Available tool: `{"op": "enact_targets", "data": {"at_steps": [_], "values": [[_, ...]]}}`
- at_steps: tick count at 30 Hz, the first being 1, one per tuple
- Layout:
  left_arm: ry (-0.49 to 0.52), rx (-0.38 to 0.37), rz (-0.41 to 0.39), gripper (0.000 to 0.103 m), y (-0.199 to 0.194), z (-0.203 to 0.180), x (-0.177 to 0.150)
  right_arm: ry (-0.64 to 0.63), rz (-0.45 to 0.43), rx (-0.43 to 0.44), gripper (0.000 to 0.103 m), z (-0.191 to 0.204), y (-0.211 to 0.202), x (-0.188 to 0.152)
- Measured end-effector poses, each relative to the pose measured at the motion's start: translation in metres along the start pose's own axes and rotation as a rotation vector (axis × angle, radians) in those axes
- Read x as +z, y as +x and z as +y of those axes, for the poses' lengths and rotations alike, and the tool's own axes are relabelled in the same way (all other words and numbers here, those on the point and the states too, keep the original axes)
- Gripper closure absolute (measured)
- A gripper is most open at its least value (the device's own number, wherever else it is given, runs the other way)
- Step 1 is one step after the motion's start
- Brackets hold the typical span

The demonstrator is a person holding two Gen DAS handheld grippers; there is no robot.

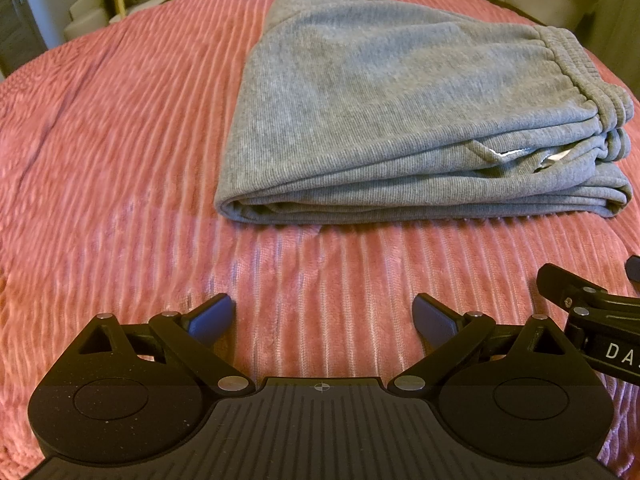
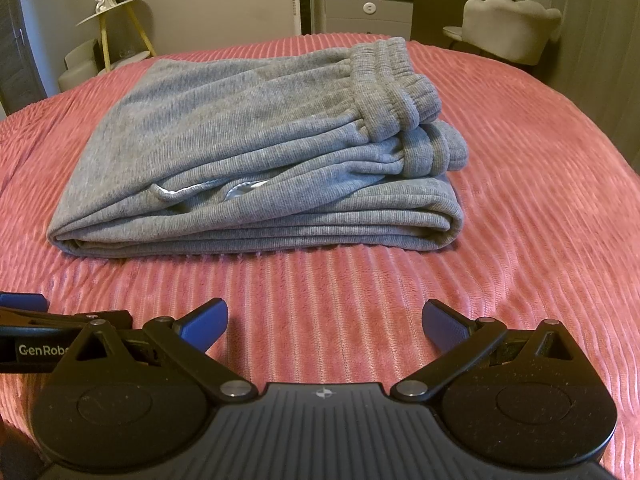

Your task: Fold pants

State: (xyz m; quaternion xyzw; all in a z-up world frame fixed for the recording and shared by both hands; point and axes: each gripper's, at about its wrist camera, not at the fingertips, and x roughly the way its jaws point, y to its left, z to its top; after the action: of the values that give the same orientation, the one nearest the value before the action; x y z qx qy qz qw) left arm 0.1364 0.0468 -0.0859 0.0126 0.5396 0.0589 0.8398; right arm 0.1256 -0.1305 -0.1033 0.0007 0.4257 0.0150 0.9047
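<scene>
Grey ribbed pants lie folded in a thick rectangular stack on the pink ribbed bedspread. They also show in the right wrist view, with the elastic waistband on top at the right and a white drawstring poking from the front layers. My left gripper is open and empty, hovering over the bedspread in front of the stack. My right gripper is open and empty, beside the left one and short of the pants' front edge. Neither touches the pants.
Part of the right gripper shows at the left wrist view's right edge. Part of the left gripper shows at the right wrist view's left edge. Beyond the bed stand a yellow-legged side table, a grey dresser and a pale chair.
</scene>
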Motion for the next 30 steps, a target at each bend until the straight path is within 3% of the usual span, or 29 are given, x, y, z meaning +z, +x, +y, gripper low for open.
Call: {"op": "enact_targets", "data": {"at_steps": [30], "values": [[0.015,0.006,-0.008,0.003,-0.0007,0.0023,0.0016,-0.003,0.003,-0.002,0.000,-0.0003,0.0007,-0.0009]]}}
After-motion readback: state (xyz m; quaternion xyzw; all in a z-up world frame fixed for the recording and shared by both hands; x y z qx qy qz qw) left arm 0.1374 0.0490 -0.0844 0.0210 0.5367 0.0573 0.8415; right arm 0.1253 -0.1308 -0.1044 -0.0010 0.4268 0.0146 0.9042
